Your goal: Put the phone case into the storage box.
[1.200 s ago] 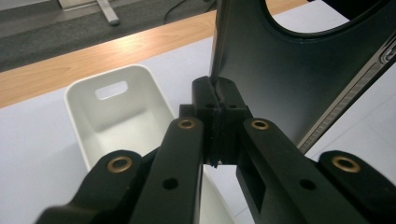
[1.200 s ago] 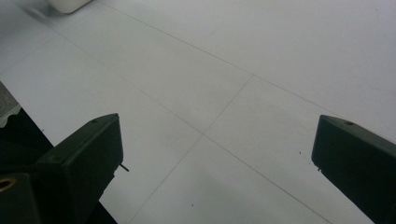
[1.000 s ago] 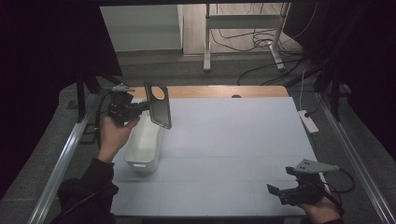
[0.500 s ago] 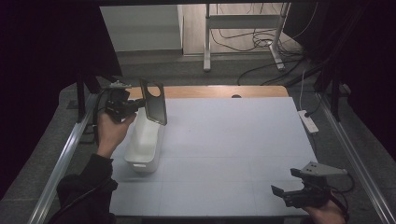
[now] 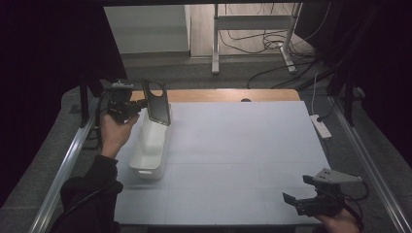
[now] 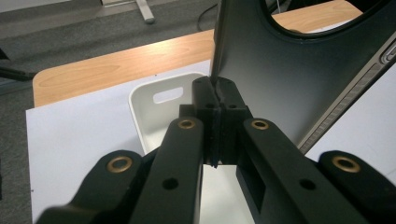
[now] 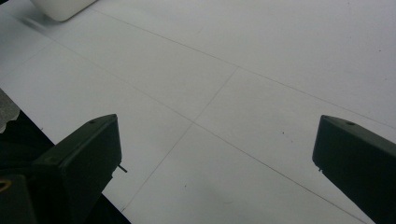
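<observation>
While the left gripper [image 5: 138, 104] pinches a dark phone case [image 5: 156, 101] by its edge, the case hangs upright above the white bin [image 5: 149, 145].

The right gripper [image 5: 303, 203] rests near the table's [image 5: 243, 145] front right corner, jaws wide, holding nothing.

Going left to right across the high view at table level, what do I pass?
Left gripper → black phone case pinched in its fingers, held upright over the far end of the white bin → bare white table mat → right gripper, fingers apart → white power strip.
</observation>
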Available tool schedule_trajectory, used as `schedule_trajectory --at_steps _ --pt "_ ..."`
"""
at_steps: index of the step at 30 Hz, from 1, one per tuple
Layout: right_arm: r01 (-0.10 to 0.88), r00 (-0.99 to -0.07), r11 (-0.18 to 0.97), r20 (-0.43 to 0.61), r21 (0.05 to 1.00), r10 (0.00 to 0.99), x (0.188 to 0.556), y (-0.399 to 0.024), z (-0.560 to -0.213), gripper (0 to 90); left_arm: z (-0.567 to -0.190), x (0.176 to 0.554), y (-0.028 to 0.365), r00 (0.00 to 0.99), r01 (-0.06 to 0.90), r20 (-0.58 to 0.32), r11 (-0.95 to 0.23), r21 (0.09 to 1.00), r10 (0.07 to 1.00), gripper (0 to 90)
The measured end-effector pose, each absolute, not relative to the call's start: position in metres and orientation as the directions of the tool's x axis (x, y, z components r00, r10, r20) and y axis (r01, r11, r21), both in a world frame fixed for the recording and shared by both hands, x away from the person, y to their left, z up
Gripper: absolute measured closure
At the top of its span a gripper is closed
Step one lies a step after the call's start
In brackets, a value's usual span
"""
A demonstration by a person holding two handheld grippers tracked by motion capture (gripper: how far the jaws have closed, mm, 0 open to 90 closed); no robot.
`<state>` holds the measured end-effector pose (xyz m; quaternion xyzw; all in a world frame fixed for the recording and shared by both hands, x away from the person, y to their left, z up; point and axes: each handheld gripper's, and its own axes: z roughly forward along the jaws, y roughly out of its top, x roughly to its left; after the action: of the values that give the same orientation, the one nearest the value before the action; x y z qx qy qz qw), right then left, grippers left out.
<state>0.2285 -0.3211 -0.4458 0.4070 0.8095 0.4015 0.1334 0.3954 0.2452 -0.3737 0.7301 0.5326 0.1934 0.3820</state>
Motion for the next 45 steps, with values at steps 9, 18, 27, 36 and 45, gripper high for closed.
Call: schedule_trajectory --at_steps 9,18,27,36,45 --pt "0.557 -0.632 0.347 0.114 0.755 0.766 0.229 -0.321 -0.446 1.7 -0.381 0.405 0.243 0.337 0.628 -0.091 -0.152 0.763 0.937 88.8" --pt "0.566 -0.63 0.348 0.12 0.748 0.767 0.23 -0.321 -0.447 1.8 -0.385 0.416 0.243 0.316 0.63 -0.094 -0.134 0.765 0.944 88.8" --pt "0.569 -0.632 0.354 0.12 0.742 0.766 0.231 -0.32 -0.447 1.9 -0.389 0.423 0.245 0.291 0.63 -0.094 -0.117 0.768 0.952 88.8" --pt "0.576 -0.629 0.353 0.124 0.737 0.767 0.231 -0.32 -0.447 2.0 -0.395 0.432 0.249 0.26 0.637 -0.095 -0.097 0.764 0.961 88.8" --pt "0.587 -0.622 0.352 0.128 0.729 0.773 0.232 -0.32 -0.447 2.3 -0.403 0.441 0.251 0.234 0.645 -0.096 -0.081 0.76 0.967 88.8"
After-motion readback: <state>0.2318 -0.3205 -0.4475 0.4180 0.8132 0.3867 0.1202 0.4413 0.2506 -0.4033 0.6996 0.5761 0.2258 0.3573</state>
